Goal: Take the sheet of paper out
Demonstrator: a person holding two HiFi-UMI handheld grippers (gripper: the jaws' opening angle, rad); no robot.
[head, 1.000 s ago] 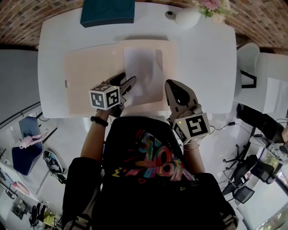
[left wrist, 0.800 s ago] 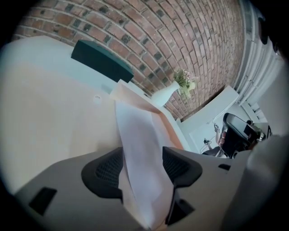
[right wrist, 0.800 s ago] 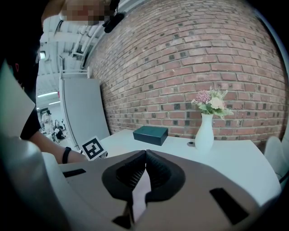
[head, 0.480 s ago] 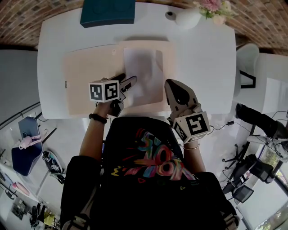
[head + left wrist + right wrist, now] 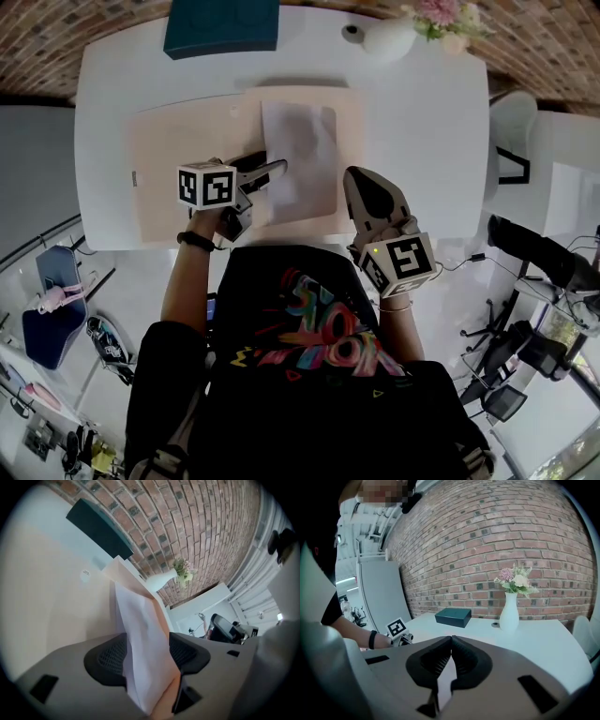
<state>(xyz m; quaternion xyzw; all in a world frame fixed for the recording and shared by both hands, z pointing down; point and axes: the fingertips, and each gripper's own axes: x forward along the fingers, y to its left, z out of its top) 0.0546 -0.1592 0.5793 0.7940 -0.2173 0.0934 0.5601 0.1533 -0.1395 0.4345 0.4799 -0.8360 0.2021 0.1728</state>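
- The fingers [image 5: 107, 660] of the left gripper [image 5: 270, 171] stand wide apart. The sheet of paper [image 5: 140, 634] runs between them, but the pads do not press on it.
- The fingers [image 5: 433, 660] of the right gripper [image 5: 355, 175] are clenched tip to tip, with nothing between them.
- In the head view the sheet of paper [image 5: 300, 155] is white and lies flat on the right half of an open beige folder [image 5: 187, 159].
- The left gripper reaches the sheet at its near left corner, from the left side.
- In the left gripper view a beige layer of the folder [image 5: 165, 620] lies against the sheet, and both pass together through the gap of the fingers.
- The right gripper is just beside the near right corner of the folder, at the near edge of the desk. I cannot tell if its tips touch the desk.
- Each gripper carries a cube with square markers, the left cube [image 5: 206, 186] over the person's hand and the right cube [image 5: 403, 262] nearer to the person's body.
- The folder lies in the middle of a white desk [image 5: 422, 122].
- At the far edge of the desk there is a dark teal box [image 5: 223, 26], well apart from the folder.
- To the right of the box stands a white vase [image 5: 389, 37] with pink and white flowers [image 5: 441, 14], and a small round thing [image 5: 354, 31] is just beside the vase.
- Behind the desk is a brick wall [image 5: 487, 536].
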